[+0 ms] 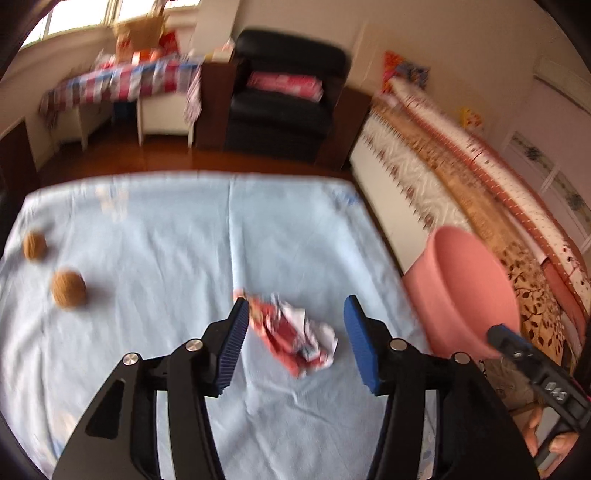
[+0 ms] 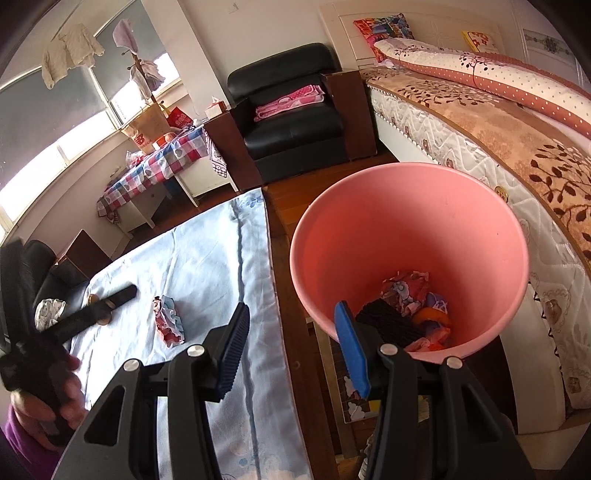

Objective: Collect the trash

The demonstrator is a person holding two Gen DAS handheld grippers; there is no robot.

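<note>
left wrist view is showing the left gripper with its tongs standing apart over a crumpled wrapper lying on the blue cloth; the right gripper is clamping the pink bucket rim, off the table's edge.

Bare cloth rings the crumpled wrapper; two walnuts sit well apart

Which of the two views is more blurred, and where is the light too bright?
Left wrist view: motion-blurred throughout; the crumpled wrapper and two walnuts are smeared, and the window is blown out. Right wrist view: sharper, the pink bucket crisp, lower window panes overexposed. Both bend straight edges.
</note>
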